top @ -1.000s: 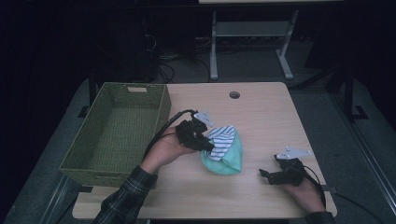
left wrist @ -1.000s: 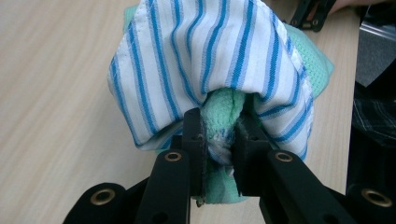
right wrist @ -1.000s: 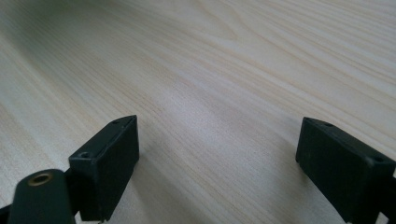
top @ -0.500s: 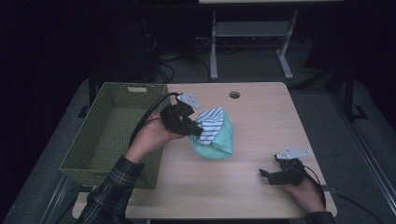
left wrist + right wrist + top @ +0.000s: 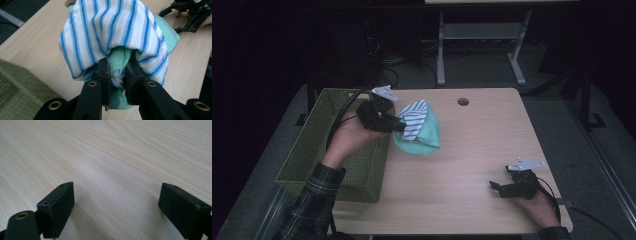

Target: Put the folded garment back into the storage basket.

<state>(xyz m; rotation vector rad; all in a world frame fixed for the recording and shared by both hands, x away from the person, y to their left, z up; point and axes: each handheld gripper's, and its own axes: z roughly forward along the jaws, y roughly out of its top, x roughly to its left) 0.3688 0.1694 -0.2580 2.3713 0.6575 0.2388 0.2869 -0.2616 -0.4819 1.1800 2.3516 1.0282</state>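
Observation:
My left gripper [image 5: 401, 126] [image 5: 117, 75] is shut on a bundle of two cloths, lifted off the table beside the basket's right wall. The bundle is a blue-and-white striped cloth [image 5: 413, 119] [image 5: 110, 27] draped over a mint green knitted cloth [image 5: 424, 137] [image 5: 120, 56]; the black jaws pinch a fold of both. My right gripper [image 5: 494, 187] [image 5: 116, 205] rests on the table near the front right corner, open, with bare wood between its fingers. The left gripper view also shows that right gripper [image 5: 192, 15] far off at the top right.
A green woven basket [image 5: 312, 150] stands at the table's left side, its inside hidden in part by my left forearm. The light wooden table [image 5: 472, 150] has a round cable hole [image 5: 463, 101] near its far edge. Behind the table stands a grey metal frame [image 5: 482, 35] on the dark floor.
My left hand has carried the cloth bundle up and to the left, from the table's middle to the basket's right rim. The right hand has stayed put.

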